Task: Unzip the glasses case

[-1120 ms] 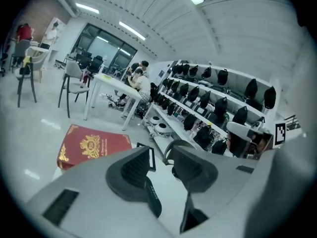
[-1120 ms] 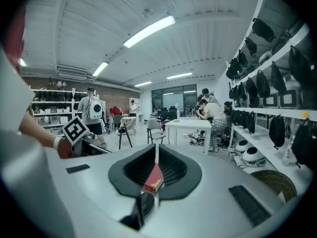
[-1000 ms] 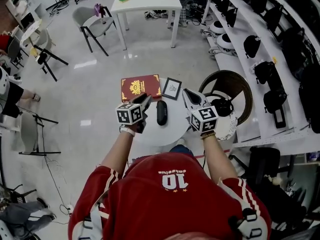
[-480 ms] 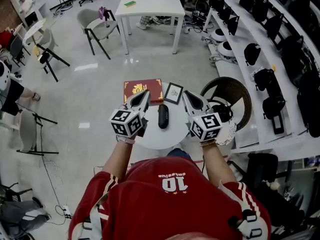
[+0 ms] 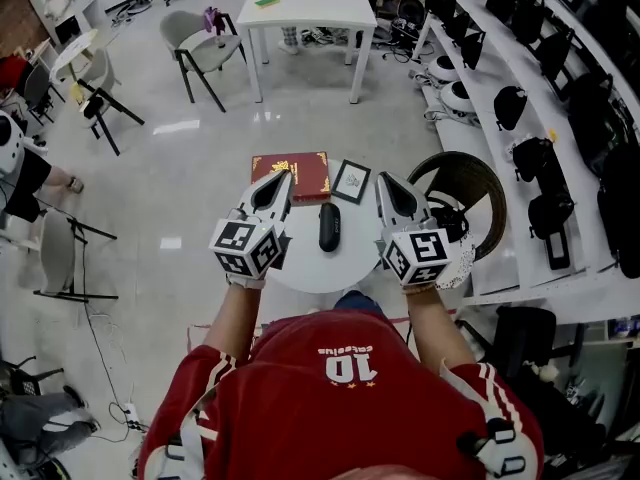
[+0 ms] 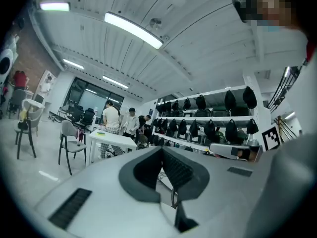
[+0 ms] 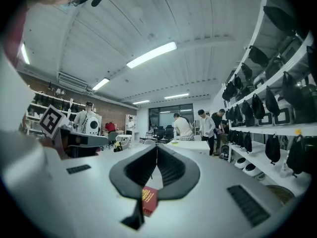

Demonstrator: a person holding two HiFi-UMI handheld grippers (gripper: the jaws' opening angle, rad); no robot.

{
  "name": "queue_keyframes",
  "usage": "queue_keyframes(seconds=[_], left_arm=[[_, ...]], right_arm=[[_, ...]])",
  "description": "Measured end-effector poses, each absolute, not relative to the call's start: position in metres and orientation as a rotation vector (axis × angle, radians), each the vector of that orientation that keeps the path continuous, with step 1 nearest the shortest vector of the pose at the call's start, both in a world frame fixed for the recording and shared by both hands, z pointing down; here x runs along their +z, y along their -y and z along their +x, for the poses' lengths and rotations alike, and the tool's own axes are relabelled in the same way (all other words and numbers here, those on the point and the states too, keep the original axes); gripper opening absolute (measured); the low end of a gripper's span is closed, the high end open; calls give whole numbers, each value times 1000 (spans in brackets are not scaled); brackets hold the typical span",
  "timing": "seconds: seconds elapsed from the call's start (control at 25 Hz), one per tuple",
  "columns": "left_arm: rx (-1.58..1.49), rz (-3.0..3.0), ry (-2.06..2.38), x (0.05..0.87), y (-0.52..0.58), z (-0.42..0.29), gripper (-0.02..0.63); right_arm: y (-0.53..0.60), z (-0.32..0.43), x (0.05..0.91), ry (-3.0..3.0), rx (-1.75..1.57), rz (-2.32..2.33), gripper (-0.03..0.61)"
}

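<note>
We're raising both clear of the table [image 5: 305, 268]: left gripper [image 5: 283, 177] and right gripper [image 5: 389, 181] are sitting closed, empty. Glasses case [image 5: 328, 226] is lying between them, ungripped; zip state unreadable.

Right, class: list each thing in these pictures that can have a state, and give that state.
left gripper: shut, nothing between its jaws.
right gripper: shut, nothing between its jaws.
glasses case: closed, lying flat; zip too small to read.
red book: closed, lying flat.
picture frame: face showing, beside the book.
</note>
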State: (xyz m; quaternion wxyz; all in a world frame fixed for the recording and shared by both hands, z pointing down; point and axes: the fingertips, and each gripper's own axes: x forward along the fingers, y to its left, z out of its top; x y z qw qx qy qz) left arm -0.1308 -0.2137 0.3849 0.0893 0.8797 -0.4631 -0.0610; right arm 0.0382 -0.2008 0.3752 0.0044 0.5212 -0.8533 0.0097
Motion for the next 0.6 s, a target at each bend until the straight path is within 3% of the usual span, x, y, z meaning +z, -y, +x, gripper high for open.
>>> queue_keyframes(seconds=[0.6], left_arm=[[-161, 2644, 1500, 376, 194, -144, 9]], right_arm=[[183, 39, 373, 2672, 9, 1620, 16]])
